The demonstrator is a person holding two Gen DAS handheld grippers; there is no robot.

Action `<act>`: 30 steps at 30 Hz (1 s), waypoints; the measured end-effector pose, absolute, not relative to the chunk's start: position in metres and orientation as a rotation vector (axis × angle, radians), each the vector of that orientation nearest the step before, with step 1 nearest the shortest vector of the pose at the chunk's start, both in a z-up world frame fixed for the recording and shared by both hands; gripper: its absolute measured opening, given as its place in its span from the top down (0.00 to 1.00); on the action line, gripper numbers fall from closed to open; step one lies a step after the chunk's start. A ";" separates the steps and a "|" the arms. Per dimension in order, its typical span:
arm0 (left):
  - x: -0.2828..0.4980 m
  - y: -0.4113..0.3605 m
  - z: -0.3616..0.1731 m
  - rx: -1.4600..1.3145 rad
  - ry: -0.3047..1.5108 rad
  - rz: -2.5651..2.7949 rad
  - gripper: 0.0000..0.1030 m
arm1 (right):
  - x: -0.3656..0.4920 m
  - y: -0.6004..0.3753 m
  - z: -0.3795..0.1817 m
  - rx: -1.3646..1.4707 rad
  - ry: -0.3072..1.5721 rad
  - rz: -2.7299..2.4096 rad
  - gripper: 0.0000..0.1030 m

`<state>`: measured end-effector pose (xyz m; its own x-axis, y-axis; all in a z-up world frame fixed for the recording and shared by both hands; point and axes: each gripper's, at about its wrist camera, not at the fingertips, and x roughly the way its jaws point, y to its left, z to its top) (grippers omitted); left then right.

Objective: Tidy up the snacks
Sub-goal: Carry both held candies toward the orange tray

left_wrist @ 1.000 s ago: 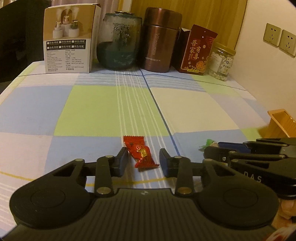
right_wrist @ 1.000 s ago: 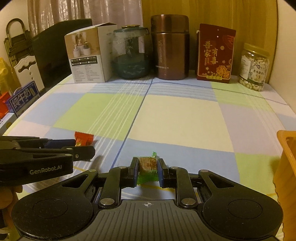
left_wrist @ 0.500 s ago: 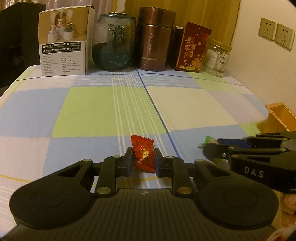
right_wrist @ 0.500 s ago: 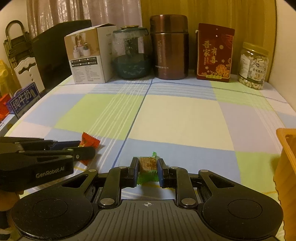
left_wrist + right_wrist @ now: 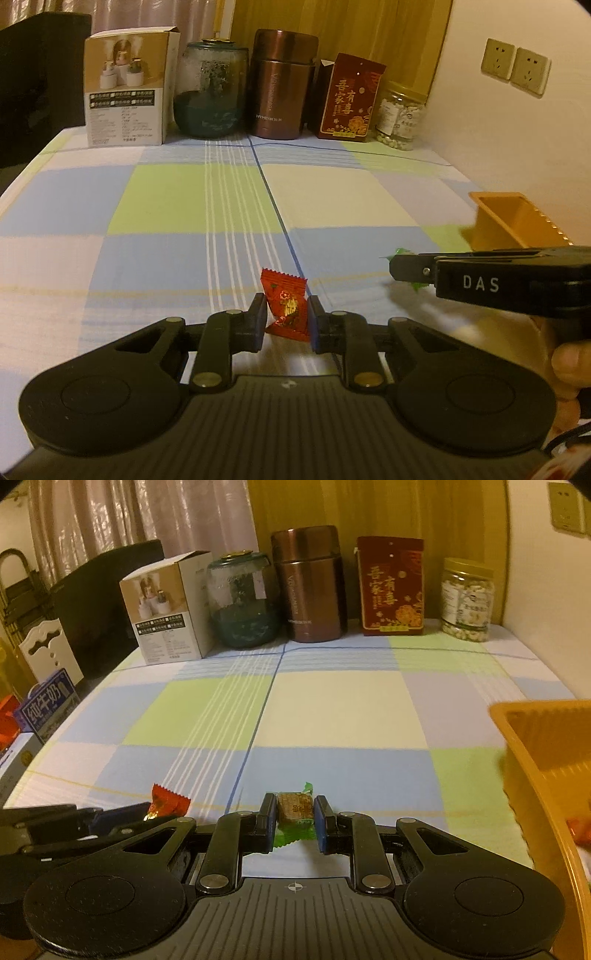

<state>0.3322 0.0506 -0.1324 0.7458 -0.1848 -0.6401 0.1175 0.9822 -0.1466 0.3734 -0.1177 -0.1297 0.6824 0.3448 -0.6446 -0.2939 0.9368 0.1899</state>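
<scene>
Between left fingers [image 5: 258, 317], red candy [image 5: 286, 308].

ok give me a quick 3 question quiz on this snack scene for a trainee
1. True or false: the left tongs are shut on a red candy.
2. What do the right tongs hold? A) a nut jar B) a green-wrapped candy C) nothing
3. Fill in: the orange tray sits on the checked cloth to the ____ of the right tongs.

Key: 1 true; 2 B, the green-wrapped candy; 3 right
</scene>
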 end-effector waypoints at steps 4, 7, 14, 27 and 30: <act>0.304 0.050 -0.125 -0.136 0.723 -0.154 0.81 | 0.347 -0.122 -0.122 0.098 0.737 0.343 0.79; 0.280 0.049 -0.117 -0.160 0.723 -0.137 0.81 | 0.324 -0.124 -0.116 0.116 0.736 0.328 0.79; 0.229 0.050 -0.093 -0.230 0.726 -0.102 0.81 | 0.258 -0.129 -0.104 0.169 0.739 0.290 0.79; 0.153 0.015 -0.041 -0.223 0.708 -0.145 0.81 | 0.172 -0.171 -0.055 0.226 0.736 0.193 0.79; 0.139 0.005 -0.032 -0.211 0.703 -0.143 0.81 | 0.157 -0.184 -0.048 0.235 0.722 0.181 0.79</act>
<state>0.1392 0.0047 -0.0317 0.7545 -0.2006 -0.6249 0.0588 0.9690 -0.2400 0.1572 -0.1837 -0.0480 0.7369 0.2442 -0.6304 -0.0829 0.9581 0.2742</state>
